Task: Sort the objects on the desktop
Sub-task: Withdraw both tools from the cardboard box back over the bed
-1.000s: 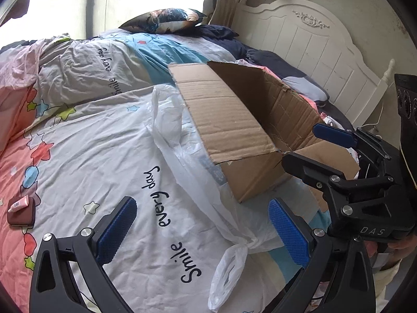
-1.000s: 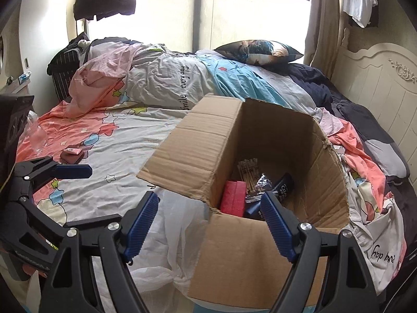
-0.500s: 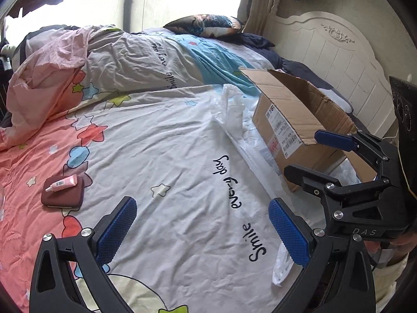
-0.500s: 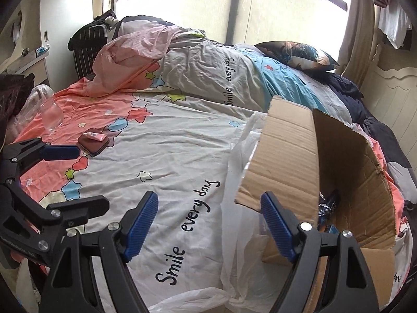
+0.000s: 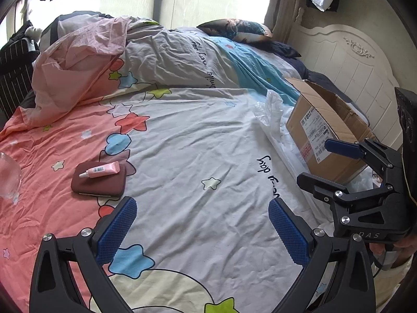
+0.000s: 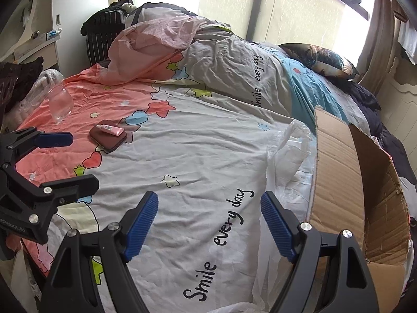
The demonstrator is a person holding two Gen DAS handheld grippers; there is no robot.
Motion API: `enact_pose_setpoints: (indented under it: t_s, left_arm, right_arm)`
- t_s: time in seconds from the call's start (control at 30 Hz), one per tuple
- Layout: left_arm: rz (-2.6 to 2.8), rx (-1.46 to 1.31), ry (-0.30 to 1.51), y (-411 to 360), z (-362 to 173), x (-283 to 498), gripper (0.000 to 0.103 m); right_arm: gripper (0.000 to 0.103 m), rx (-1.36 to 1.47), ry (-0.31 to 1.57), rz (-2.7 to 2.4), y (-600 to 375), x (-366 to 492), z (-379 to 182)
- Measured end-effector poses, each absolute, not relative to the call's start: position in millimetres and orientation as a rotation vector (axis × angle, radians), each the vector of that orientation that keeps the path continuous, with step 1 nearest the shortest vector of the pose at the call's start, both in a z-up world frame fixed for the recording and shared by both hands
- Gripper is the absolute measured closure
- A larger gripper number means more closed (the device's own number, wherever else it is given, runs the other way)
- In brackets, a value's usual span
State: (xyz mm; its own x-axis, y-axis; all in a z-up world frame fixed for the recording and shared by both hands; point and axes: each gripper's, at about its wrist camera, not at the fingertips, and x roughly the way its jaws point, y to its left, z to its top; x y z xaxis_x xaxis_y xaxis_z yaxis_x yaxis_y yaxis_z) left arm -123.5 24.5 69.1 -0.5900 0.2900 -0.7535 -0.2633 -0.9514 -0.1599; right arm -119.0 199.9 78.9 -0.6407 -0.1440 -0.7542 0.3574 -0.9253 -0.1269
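A pink tube (image 5: 100, 170) lies on a dark red case (image 5: 99, 180) on the bed sheet, left of centre; both also show in the right wrist view, the tube (image 6: 110, 129) on the case (image 6: 108, 139). An open cardboard box (image 5: 323, 130) stands at the right, also seen in the right wrist view (image 6: 357, 182). My left gripper (image 5: 202, 230) is open and empty, above the sheet, right of the case. My right gripper (image 6: 208, 224) is open and empty beside the box; it also shows in the left wrist view (image 5: 331, 164).
A white plastic bag (image 6: 289, 161) lies under and beside the box. A clear bottle (image 6: 60, 103) lies at the bed's left edge. Rumpled quilts (image 5: 146, 52) and a pillow (image 5: 234, 30) fill the far side. A white headboard (image 5: 351, 70) stands right.
Both grippers have swung left, away from the box and over the open sheet. The case and tube have come nearer the left gripper. Both stay open.
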Motion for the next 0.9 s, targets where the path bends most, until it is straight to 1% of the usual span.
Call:
enact_pose_setpoints:
  t_s: [0.3,0.9]
  left_arm:
    - [2.609,-1.254,-0.055,-17,59,-123,0.000]
    - [2.696,-1.318,-0.173,-100,38,-113,0.000]
  right_arm:
    - [0.025,1.174,0.421,-2.536,164,-126,74]
    - [0.025,1.150,0.544,-2.442,85,-135,59]
